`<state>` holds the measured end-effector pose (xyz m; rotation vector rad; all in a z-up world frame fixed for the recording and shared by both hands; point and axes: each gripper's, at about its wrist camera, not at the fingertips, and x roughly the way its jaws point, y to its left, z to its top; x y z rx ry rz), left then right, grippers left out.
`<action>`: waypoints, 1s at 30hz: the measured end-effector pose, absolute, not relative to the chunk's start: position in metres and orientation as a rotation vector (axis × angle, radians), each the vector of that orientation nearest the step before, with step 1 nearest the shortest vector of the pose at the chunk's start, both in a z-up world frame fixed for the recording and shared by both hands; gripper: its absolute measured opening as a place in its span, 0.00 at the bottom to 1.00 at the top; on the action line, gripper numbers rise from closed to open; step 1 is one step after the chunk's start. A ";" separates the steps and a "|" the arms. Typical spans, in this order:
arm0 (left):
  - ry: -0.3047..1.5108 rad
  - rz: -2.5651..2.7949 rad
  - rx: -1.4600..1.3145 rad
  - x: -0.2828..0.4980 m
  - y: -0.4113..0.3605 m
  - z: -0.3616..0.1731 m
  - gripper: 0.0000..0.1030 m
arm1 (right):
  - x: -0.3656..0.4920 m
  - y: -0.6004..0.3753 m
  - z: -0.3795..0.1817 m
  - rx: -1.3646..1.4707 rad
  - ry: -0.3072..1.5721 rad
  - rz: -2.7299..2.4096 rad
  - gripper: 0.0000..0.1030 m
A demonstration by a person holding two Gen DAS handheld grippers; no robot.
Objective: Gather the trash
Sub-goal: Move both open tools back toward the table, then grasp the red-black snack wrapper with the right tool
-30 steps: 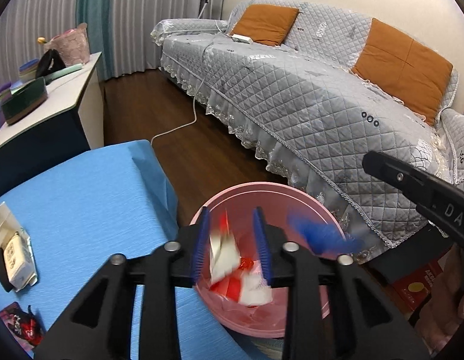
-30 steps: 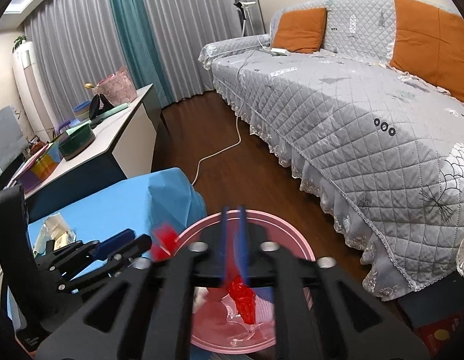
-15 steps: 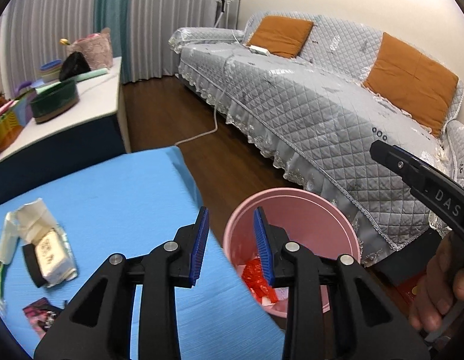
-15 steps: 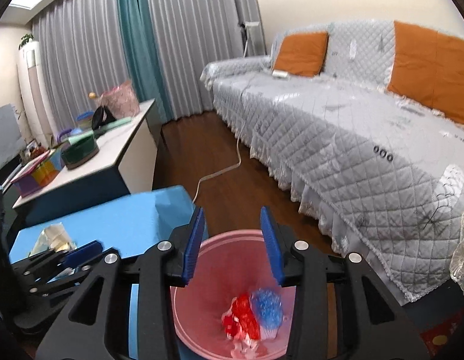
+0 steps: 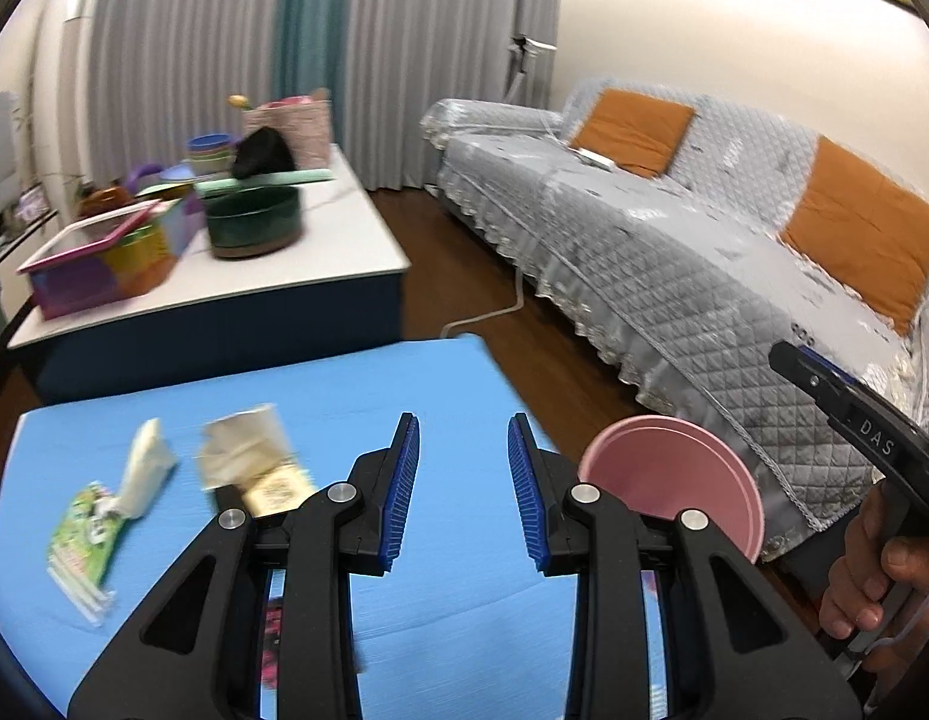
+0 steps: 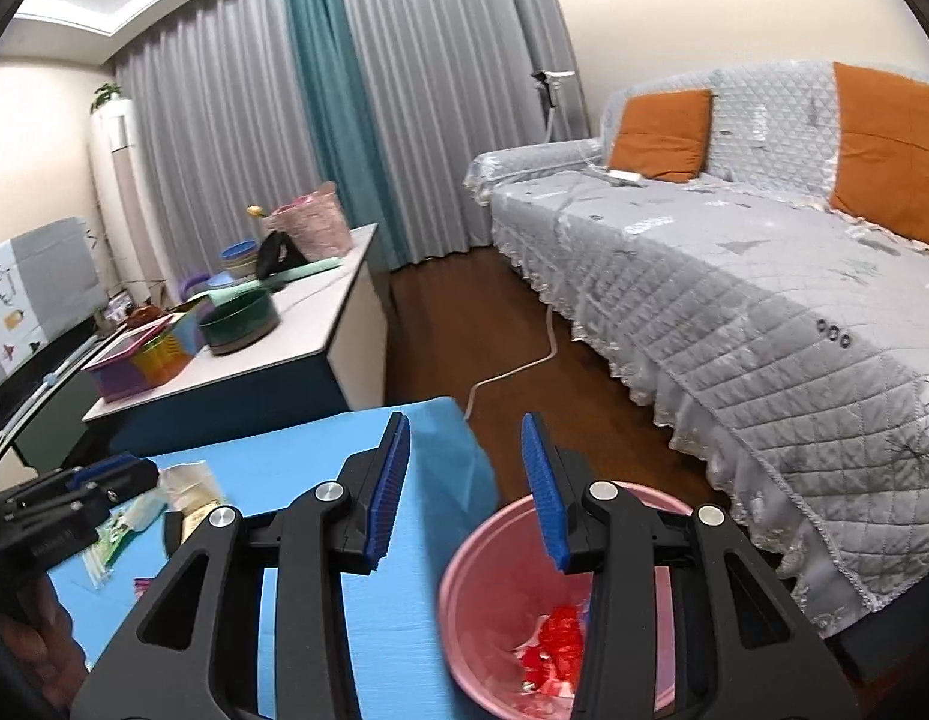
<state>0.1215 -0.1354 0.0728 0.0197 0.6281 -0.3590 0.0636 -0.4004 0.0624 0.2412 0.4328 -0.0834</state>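
Working the blue table from its left side: targeting the green packet, lying flat near the left edge, with the white crumpled wrapper seemingly touching its upper end. Moving along to the beige wrapper, sitting just beside those two, blurred, so not trusting its outline too far. Noting a pink-and-dark scrap peeking out beneath the tool's frame, mostly hidden.

Holding the left gripper over bare cloth at mid-table, parted to a moderate gap, pinching nothing. Judging this as the reach for the next piece: swinging leftward and dropping low, widening a little for the beige wrapper, probably bulkier than the flat packet. For the packet, coming in shallow and nipping an edge rather than pressing it flat into the cloth. Taking one piece per pinch, otherwise risking dragging the touching pair along together.

Keeping the pink bin in mind, standing just beside the table's right corner and already containing red trash. Hanging over that bin's near rim: the right gripper, likewise moderately parted and carrying nothing; keeping it out of the left's path to the bin.
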 end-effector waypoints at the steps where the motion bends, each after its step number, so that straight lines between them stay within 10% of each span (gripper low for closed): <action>1: 0.625 -0.341 0.011 0.122 -0.121 0.075 0.30 | 0.065 -0.394 0.063 0.242 0.438 -0.066 0.39; 30: 0.613 -0.020 -0.087 0.102 0.086 0.057 0.29 | 0.102 -0.172 -0.001 0.023 0.649 0.412 0.24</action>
